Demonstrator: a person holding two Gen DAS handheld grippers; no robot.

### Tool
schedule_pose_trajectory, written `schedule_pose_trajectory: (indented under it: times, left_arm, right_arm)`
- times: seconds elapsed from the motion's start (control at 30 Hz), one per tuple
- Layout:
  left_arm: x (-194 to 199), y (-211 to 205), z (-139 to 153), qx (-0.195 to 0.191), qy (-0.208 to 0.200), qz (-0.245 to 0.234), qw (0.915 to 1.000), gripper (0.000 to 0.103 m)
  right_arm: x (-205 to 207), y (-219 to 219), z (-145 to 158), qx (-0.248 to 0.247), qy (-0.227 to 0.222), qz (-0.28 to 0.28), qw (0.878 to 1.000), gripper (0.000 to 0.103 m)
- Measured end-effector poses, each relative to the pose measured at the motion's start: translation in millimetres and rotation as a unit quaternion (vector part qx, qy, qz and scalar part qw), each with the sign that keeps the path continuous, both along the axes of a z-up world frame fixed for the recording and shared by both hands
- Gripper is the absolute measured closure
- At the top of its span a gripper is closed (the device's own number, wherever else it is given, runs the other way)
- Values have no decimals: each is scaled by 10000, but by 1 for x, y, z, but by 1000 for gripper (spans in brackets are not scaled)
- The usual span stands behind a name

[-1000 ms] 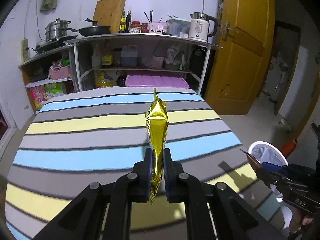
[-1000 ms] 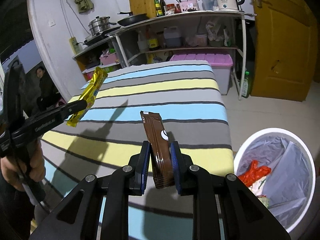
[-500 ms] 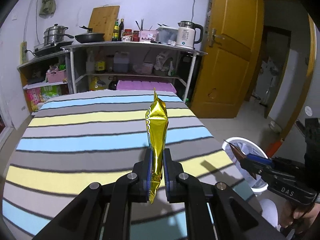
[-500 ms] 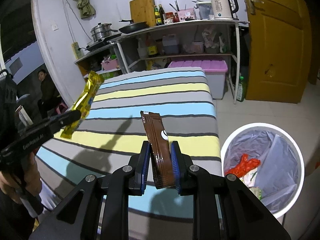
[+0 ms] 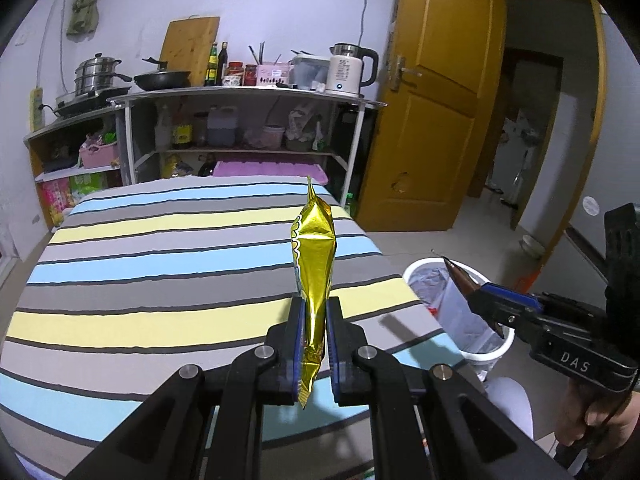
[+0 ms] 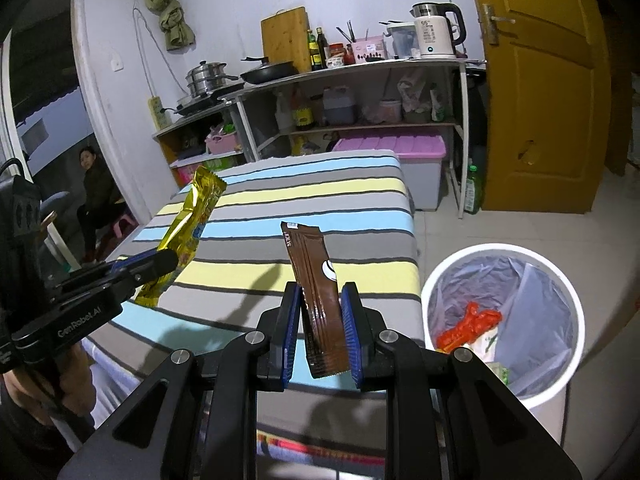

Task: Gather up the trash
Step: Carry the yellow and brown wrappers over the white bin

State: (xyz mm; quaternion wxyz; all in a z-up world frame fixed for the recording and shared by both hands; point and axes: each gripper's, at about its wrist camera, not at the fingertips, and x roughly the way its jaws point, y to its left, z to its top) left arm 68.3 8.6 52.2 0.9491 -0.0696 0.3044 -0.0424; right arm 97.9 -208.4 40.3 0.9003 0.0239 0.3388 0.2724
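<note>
Gold wrapper point(image 5: 314, 280) pinched narrow; brown sachet point(image 6: 320, 300) apparently clamped.

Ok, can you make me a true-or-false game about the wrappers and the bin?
1. The left gripper holds a gold wrapper. True.
2. The right gripper is empty. False: it is shut on a brown wrapper.
3. The bin has a bag liner and something red inside. True.
4. The bin stands on the striped table. False: it stands on the floor beside it.
5. A kettle is on the top shelf. True.
</note>
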Motion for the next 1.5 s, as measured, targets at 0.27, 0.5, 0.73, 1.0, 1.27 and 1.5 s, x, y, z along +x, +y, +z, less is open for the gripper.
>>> schedule_pose_trajectory:
  times: [0.27,0.5,0.73,1.0,1.27,1.5]
  left_arm:
    - [-9,-18,3,6,-52,-179,9998,93]
    - [-6,-36,2,61,-28,-355,9993,93]
    - [7,-58,-1,116,11,-569,9983,93]
    - [28,-88,-5,161,27,-899,9958,93]
    - [57,-121,-14,131,109,-1281,9916,93]
    - [87,-157,-28,100,267,-1655,9858,93]
  right_arm:
    - [-9,-15,1,62,-49,-116,9999,81]
    - [-11,-28,-2,131,-51,-218,9997,81]
    - [-7,-44,-5,206,-17,-386,9990,81]
    - [3,-67,-12,229,72,-714,9972,81]
    - [16,-100,-22,247,187,-1113,9933,81]
    - [32,-126,-33,278,365,-1431,9886,81]
